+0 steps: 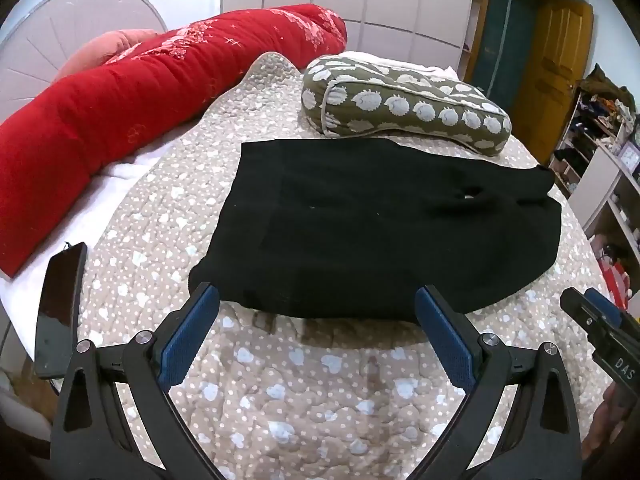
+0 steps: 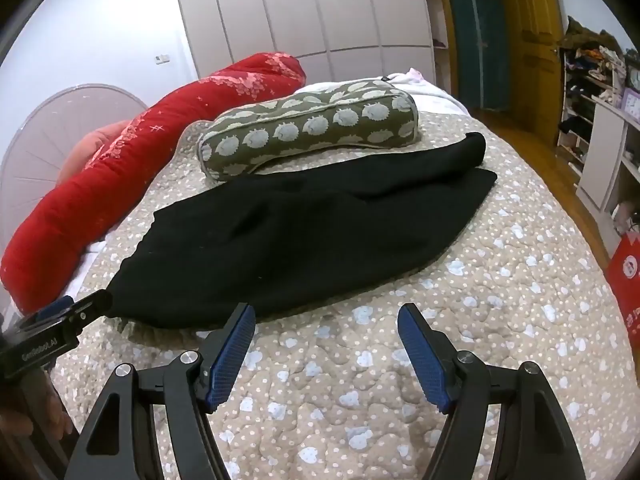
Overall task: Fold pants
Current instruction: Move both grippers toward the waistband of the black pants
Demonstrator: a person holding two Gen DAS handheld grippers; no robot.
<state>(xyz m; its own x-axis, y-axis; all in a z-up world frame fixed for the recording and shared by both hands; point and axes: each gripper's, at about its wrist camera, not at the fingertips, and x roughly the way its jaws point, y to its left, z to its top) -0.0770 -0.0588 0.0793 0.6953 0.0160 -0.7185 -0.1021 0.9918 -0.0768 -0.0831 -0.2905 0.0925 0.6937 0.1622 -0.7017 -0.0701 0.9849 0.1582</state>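
Observation:
Black pants (image 1: 380,224) lie folded in a flat pile on the quilted bed; they also show in the right wrist view (image 2: 288,236), with one thicker end toward the far right. My left gripper (image 1: 316,296) is open and empty, its blue pads just above the pants' near edge. My right gripper (image 2: 326,312) is open and empty, hovering just in front of the pants' near edge. Each gripper shows at the edge of the other's view: the right gripper (image 1: 592,312) and the left gripper (image 2: 76,308).
An olive bolster pillow (image 1: 400,104) with white hedgehog print lies right behind the pants. A long red quilt roll (image 1: 120,112) runs along the left. A black phone (image 1: 60,312) lies at the bed's left edge. Shelves (image 2: 600,120) stand on the right.

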